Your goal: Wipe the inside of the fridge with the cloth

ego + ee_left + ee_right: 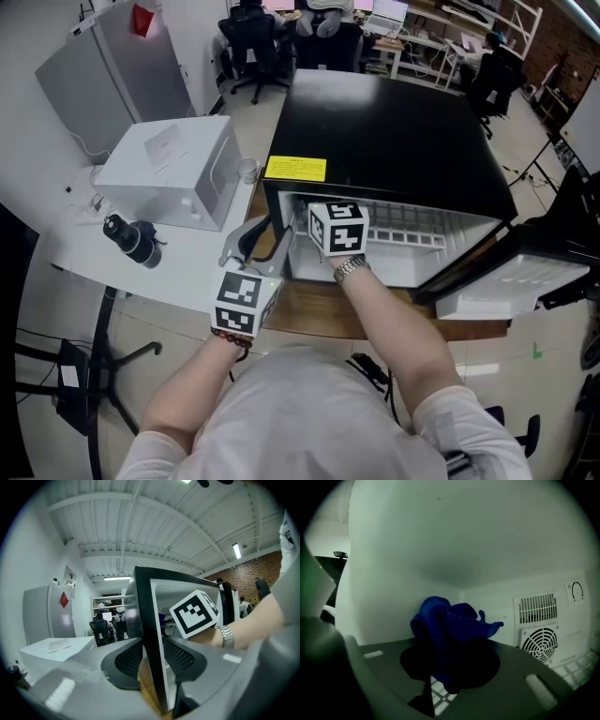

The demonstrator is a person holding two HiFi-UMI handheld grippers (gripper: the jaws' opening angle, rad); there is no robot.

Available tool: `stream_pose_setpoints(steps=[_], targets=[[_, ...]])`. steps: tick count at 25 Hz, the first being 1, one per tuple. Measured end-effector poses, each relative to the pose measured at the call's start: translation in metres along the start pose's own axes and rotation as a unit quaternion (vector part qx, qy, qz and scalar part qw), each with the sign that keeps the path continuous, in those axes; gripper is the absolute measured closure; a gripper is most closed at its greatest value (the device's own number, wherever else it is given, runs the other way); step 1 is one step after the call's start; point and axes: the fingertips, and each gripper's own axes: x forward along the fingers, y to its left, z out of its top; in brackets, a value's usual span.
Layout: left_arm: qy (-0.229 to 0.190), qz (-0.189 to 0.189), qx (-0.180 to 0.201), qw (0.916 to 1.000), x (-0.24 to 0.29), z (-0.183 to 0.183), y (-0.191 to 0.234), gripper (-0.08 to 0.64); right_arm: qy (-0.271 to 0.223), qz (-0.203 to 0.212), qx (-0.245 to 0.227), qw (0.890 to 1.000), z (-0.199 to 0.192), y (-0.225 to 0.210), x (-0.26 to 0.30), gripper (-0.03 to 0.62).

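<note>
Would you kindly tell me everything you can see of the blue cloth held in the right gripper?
The cloth is deep blue, soft and fuzzy like microfibre, bunched into loose folds with one corner poking out to the right. The right gripper is shut on its lower part and holds it inside the fridge, in front of the white rear corner and left of the vent grille. Whether it touches a wall I cannot tell. The head view does not show it.
</note>
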Motion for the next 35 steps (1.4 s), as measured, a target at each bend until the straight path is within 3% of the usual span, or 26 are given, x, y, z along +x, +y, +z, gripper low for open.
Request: stream_pose_setpoints(steps=[21, 29, 35], targets=[[0.012, 0.007, 0.012, 0.9998, 0.004, -0.001, 0.001, 0.411, 0.001, -0.023, 0.004, 1.000, 0.005, -0.026, 0.037, 0.500], [0.015, 0.007, 0.014, 0.9998, 0.004, -0.001, 0.000, 0.405, -0.019, -0.084, -0.040, 0.995, 0.016, -0.055, 0.036, 0.500], [0.013, 0.007, 0.012, 0.9998, 0.004, 0.000, -0.001, 0.402, -0.044, -0.090, -0.060, 0.993, 0.027, -0.055, 0.039, 0.500]])
